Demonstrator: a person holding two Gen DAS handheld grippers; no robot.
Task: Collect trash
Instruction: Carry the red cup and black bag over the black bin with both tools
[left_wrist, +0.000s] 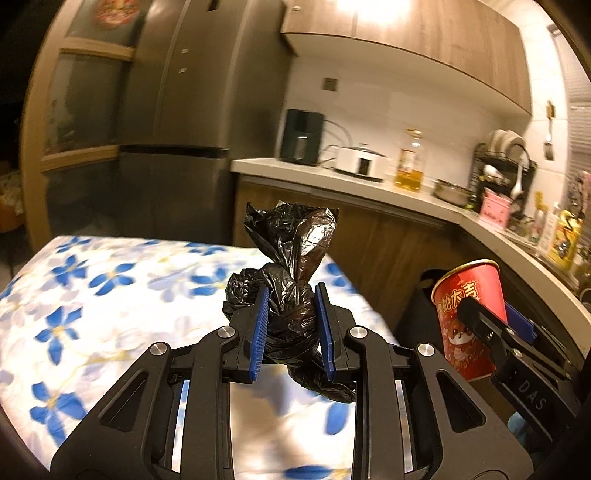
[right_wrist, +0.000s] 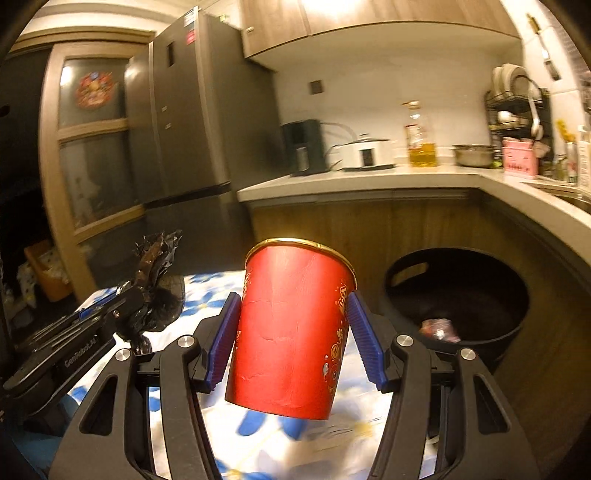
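My left gripper (left_wrist: 291, 295) is shut on a crumpled black plastic bag (left_wrist: 291, 254), held up above the table with the blue-flower cloth (left_wrist: 74, 295). My right gripper (right_wrist: 291, 306) is shut on a red paper cup (right_wrist: 291, 325) with a gold rim, tilted slightly. In the left wrist view the red cup (left_wrist: 469, 314) shows at the right in the right gripper (left_wrist: 491, 317). In the right wrist view the black bag (right_wrist: 155, 291) shows at the left in the left gripper (right_wrist: 122, 299). A black round bin (right_wrist: 458, 295) stands on the floor to the right, with some wrappers inside.
A kitchen counter (right_wrist: 369, 181) runs behind and bends to the right, carrying a kettle, a white cooker, an oil bottle (right_wrist: 421, 140), a metal bowl and a dish rack. A grey fridge (right_wrist: 192, 122) stands at the left. Wooden cabinets hang above.
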